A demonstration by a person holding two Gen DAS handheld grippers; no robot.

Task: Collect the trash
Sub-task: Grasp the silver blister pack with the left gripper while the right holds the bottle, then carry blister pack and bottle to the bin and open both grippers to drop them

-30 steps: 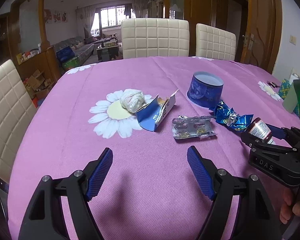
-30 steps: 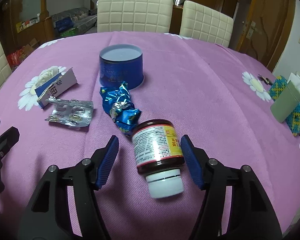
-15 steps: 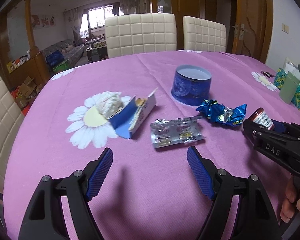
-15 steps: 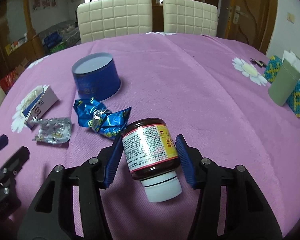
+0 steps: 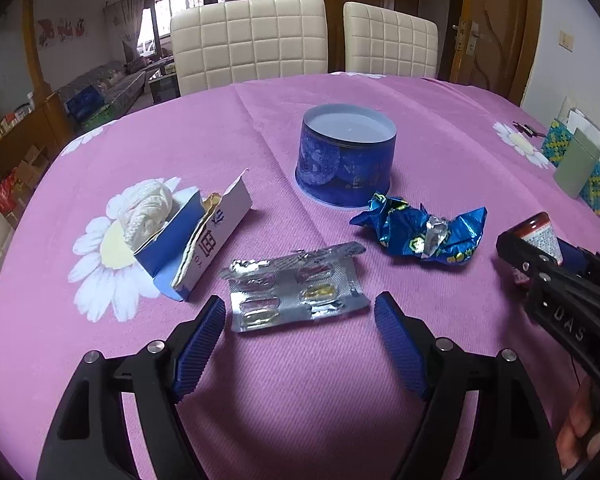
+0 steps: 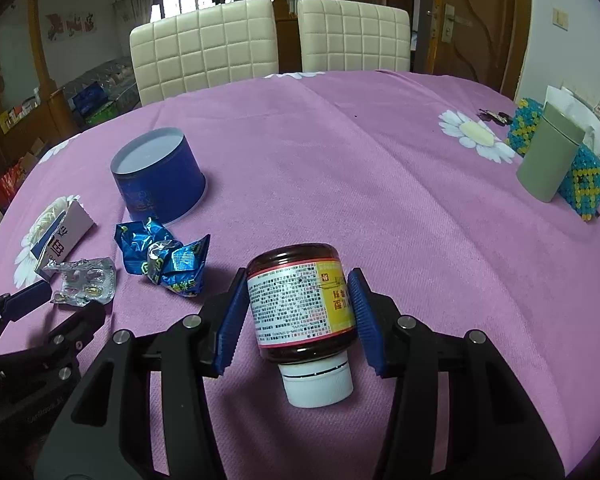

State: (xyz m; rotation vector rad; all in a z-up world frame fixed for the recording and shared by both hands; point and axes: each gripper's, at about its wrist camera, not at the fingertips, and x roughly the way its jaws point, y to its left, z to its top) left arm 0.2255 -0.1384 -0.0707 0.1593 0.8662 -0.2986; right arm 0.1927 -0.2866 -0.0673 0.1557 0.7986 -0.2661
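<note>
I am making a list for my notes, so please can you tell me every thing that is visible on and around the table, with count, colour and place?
medicine bottle: 1, brown with white cap, between the right gripper's fingers
blister pack: 1, silver, just ahead of the left gripper
foil wrapper: 1, blue, crumpled, right of the blister pack
round tin: 1, blue, open, table centre
torn carton: 1, blue and white, left of the blister pack
crumpled tissue: 1, white, behind the carton
green box: 1, far right
tablecloth: 1, purple with daisies
chairs: 2, cream, far side
left gripper: open
right gripper: shut on the bottle
</note>
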